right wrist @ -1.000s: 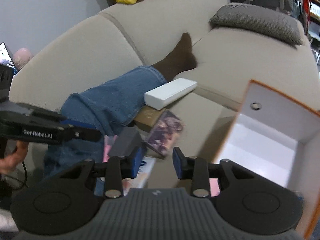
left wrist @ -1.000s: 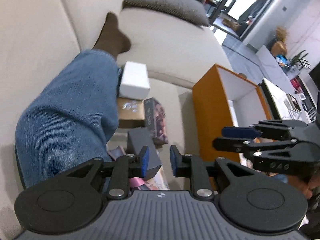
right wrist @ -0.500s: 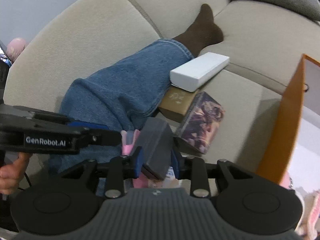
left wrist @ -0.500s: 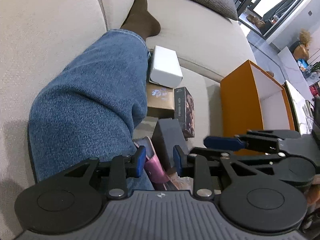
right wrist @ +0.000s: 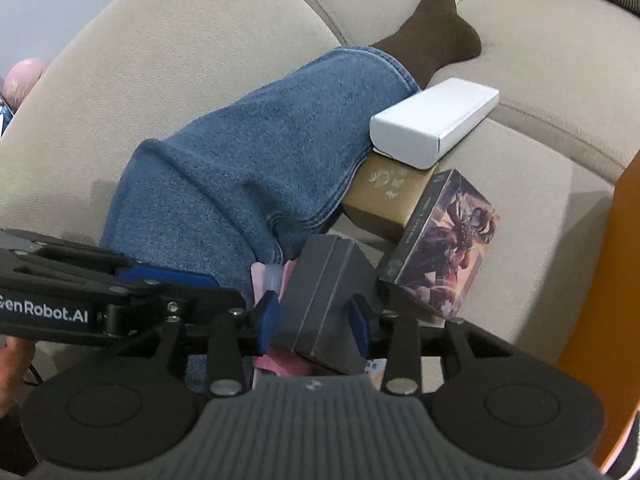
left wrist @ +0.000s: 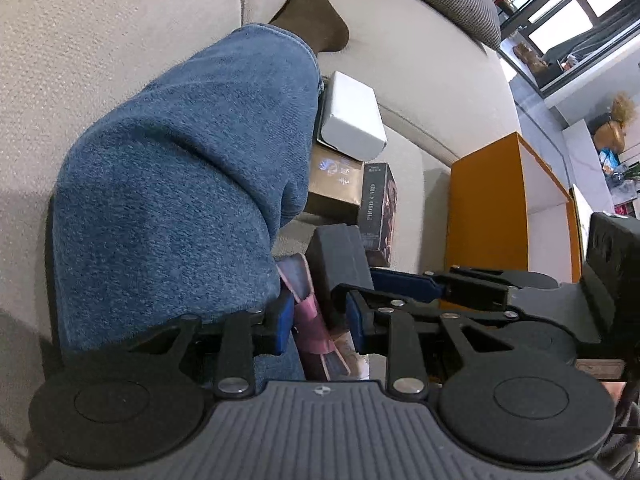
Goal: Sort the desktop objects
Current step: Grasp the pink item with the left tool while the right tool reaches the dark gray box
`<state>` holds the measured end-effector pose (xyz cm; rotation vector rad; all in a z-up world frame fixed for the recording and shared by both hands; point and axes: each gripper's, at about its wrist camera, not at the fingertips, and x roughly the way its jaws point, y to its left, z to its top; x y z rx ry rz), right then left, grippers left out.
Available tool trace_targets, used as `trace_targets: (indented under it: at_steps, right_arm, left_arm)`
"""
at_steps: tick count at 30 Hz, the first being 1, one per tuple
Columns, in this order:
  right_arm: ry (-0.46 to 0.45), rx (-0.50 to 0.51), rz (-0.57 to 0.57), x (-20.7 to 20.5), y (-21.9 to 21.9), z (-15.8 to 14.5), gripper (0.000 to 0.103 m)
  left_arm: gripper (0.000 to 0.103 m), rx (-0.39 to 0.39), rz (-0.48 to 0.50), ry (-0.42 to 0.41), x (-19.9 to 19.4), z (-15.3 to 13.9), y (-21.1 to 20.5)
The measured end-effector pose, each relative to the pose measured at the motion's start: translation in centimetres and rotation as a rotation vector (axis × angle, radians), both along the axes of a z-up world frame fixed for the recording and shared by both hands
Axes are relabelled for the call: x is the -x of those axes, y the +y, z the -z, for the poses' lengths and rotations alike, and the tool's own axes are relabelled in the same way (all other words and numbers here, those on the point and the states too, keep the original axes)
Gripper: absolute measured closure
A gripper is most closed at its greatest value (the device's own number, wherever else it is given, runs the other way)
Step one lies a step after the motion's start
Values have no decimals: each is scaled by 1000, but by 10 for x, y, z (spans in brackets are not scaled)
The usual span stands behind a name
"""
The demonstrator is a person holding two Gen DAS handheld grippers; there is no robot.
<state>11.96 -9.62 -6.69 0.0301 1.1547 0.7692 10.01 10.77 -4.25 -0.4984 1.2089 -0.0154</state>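
Observation:
A dark grey box [right wrist: 320, 292] stands on a pile of small items on the sofa seat. My right gripper [right wrist: 314, 316] has one pad on each side of it; its jaws are opening and I see no squeeze. Just left of the box lies a pink pouch [left wrist: 310, 312], in the gap of my left gripper [left wrist: 320, 320], whose pads stand apart from it. Beyond lie a white box [right wrist: 432, 120], a tan box [right wrist: 388, 192] and a picture-printed card box [right wrist: 444, 248]. The left gripper's fingers [right wrist: 168, 278] reach in from the left of the right wrist view.
A person's leg in blue jeans [left wrist: 180, 184] with a brown sock [left wrist: 316, 28] lies along the sofa, right against the pile. An open orange box [left wrist: 488, 208] stands to the right of the items. Beige sofa cushions [left wrist: 420, 68] stretch behind.
Both grippers have come down toward the pile. The right one now straddles the dark grey box, which was ahead of it before. The left one has closed in over the pink pouch.

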Motion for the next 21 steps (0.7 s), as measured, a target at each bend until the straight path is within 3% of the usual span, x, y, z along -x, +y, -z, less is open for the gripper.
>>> trace_targets:
  at_steps: [5, 8, 16, 21]
  right_arm:
    - [10, -24, 14, 3, -13, -7, 89]
    - [-13, -3, 34, 5, -21, -12, 89]
    - [-64, 39, 76, 9, -37, -14, 83]
    - [-79, 39, 100, 10, -45, -16, 77]
  left_arm:
    - [70, -19, 19, 28, -5, 8, -15]
    - [70, -54, 29, 34, -7, 13, -23]
    - [70, -24, 55, 9, -8, 14, -31]
    - [70, -54, 69, 18, -3, 16, -37]
